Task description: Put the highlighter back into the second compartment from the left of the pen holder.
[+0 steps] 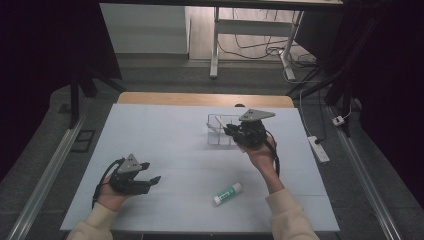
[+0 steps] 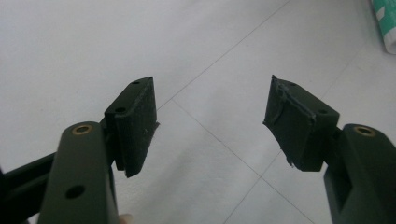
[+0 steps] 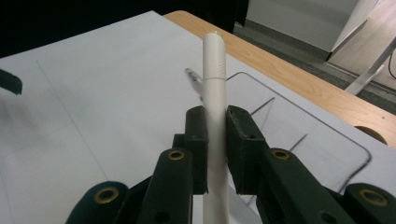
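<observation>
My right gripper (image 3: 215, 140) is shut on a white pen (image 3: 215, 70), which stands up between the pads with its tip pointing away from me. In the high view this gripper (image 1: 229, 131) hangs at the clear compartment tray (image 1: 216, 131) near the table's far middle. The tray's clear wall (image 3: 299, 135) lies just beyond and right of the pen. My left gripper (image 1: 151, 172) rests low at the front left, open, with only bare table between its jaws (image 2: 210, 121). A green and white glue stick (image 1: 227, 193) lies on the table at the front, between the two hands.
The white table top (image 1: 165, 140) has a wooden strip (image 1: 200, 99) along its far edge. The glue stick's end (image 2: 385, 23) is at the top right corner of the left gripper view. Desk legs and cables (image 1: 260, 50) stand on the floor beyond the table.
</observation>
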### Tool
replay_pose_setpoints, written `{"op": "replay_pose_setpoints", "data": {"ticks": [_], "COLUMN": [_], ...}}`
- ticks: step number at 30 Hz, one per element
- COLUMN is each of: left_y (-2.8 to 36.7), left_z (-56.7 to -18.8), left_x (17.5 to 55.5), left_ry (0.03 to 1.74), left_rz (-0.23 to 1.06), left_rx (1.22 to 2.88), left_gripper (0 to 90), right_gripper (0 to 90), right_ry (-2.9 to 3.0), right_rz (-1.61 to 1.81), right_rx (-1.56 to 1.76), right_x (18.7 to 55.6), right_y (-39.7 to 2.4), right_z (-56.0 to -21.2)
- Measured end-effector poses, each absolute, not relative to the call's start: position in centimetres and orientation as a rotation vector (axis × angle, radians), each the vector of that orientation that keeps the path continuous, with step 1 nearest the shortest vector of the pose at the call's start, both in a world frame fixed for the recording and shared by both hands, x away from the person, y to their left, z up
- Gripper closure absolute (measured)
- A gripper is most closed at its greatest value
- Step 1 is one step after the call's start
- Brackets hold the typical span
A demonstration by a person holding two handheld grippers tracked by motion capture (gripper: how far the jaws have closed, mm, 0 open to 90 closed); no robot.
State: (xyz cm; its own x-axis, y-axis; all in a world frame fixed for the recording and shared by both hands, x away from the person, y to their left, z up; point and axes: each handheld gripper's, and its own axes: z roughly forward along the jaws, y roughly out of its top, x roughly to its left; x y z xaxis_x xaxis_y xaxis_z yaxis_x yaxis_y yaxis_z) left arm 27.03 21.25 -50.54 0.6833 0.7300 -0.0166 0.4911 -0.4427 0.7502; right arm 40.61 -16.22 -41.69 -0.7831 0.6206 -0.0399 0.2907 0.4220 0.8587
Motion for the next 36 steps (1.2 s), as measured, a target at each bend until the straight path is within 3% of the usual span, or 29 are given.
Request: {"op": "replay_pose_setpoints", "data": {"ticks": [36], "left_y": [21.3], "left_z": [-50.4], "left_x": [27.0], "left_ry": [0.925], "left_rz": [0.393], "left_rx": [2.124], "left_gripper": [33.7], "right_gripper": [78.4], "right_ry": [2.195], "right_rz": [1.425], "right_rx": [0.874], "right_x": [46.6], "right_y": [-15.1], "right_z": [-41.2]}}
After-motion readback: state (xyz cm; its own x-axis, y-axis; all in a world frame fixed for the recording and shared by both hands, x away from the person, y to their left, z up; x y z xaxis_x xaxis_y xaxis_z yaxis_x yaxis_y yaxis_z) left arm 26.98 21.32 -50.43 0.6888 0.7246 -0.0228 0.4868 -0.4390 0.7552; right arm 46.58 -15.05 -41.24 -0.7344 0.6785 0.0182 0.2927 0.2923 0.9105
